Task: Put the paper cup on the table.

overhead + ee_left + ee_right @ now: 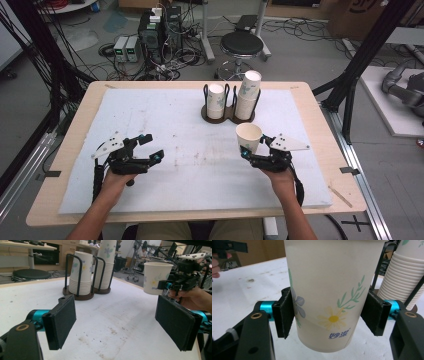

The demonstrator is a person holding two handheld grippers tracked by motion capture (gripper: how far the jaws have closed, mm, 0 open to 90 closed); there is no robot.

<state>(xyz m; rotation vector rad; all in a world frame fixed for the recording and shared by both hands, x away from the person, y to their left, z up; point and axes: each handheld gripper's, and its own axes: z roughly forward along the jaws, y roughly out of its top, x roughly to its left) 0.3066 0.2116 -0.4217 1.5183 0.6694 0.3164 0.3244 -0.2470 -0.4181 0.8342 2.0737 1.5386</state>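
At the left of the counter (150, 107), with its white pad, the left gripper (152, 147) rests low in the person's left hand (117, 177), its two fingers (61, 322) spread wide apart with nothing between them; the left gripper view shows bare, stained pad in the gap. Farther along, near the counter's far edge, stands one dark wire cup holder (227, 112) with two bays. Each bay holds one stack of flowered paper cups, so two stacks in all: the shorter stack (216, 100) on the left, the taller stack (248, 95) on the right, rising well above the wire loops. Just in front of the taller stack, one single paper cup (248, 137) hangs upright above the pad, clear of the counter. The right gripper (253, 150), held in the person's right hand (280, 175), clamps it from both sides; the right gripper view shows both black fingers (284, 315) pressed against the cup's lower wall, beside a printed blue flower and a yellow daisy. That makes two grippers and one loose cup.
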